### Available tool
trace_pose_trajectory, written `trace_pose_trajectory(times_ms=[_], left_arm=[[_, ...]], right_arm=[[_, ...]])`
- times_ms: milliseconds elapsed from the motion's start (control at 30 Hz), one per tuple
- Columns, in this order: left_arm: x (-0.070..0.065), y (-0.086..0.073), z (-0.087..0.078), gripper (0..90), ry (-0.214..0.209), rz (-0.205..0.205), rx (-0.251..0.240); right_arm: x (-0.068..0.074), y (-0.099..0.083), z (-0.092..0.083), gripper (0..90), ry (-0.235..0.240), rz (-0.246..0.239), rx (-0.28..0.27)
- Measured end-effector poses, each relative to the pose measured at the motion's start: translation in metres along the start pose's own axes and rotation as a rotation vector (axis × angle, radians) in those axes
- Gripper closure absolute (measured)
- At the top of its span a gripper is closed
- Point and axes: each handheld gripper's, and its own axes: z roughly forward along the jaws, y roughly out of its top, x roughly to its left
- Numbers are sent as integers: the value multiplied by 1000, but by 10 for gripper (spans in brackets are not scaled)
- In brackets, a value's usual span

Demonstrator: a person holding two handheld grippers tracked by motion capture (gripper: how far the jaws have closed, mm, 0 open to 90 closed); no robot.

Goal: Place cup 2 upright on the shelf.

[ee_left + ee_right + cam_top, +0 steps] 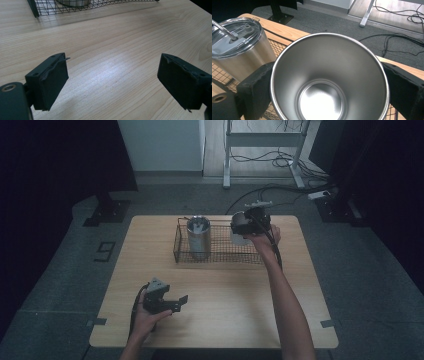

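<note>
1. Step in hand, as I read it: the right gripper (243,226) carries an open steel cup (329,77) over the right end of the wire basket (220,251), upper centre of the high view. Looks like the placing step, cup going in beside the lidded tumbler (198,237) that stands in the basket's left part.
2. Right jaws: clamped on the cup. In the right gripper view the black pads press the cup wall at lower left and right edge of frame, rim up, cup empty.
3. Left gripper (172,303): lower left of the high view, low over the bare table (225,295), well apart from the basket. Jaws parted, nothing between them; the left gripper view has plain wood grain in the gap.
4. Next move, my guess: lower the cup straight into the free right compartment, keep it upright, clear the basket's wire rim and stay off the tumbler, then release. Risk: the cup base catching the rim wire and tipping.
5. View differences:
   - Right gripper view gives the cup's inside and the tumbler's clear lid with a straw (222,30) at upper left; the high view is too small for that.
   - High view gives the overall layout, both arms and the basket outline.
   - Left gripper view has the basket's near edge along the top of frame.
   - Cannot tell from any view whether the cup base is already below the rim.
</note>
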Motion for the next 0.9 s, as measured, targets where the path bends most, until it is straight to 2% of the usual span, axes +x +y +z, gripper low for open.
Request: trace_pose_trajectory(times_ms=[467, 900], left_arm=[[-1, 0, -1, 98, -5, -2, -5], [1, 0, -2, 98, -7, -8, -8]], right_arm=[[-4, -6, 16, 59, -14, 9, 29], [-10, -14, 37, 59, -27, 10, 66]])
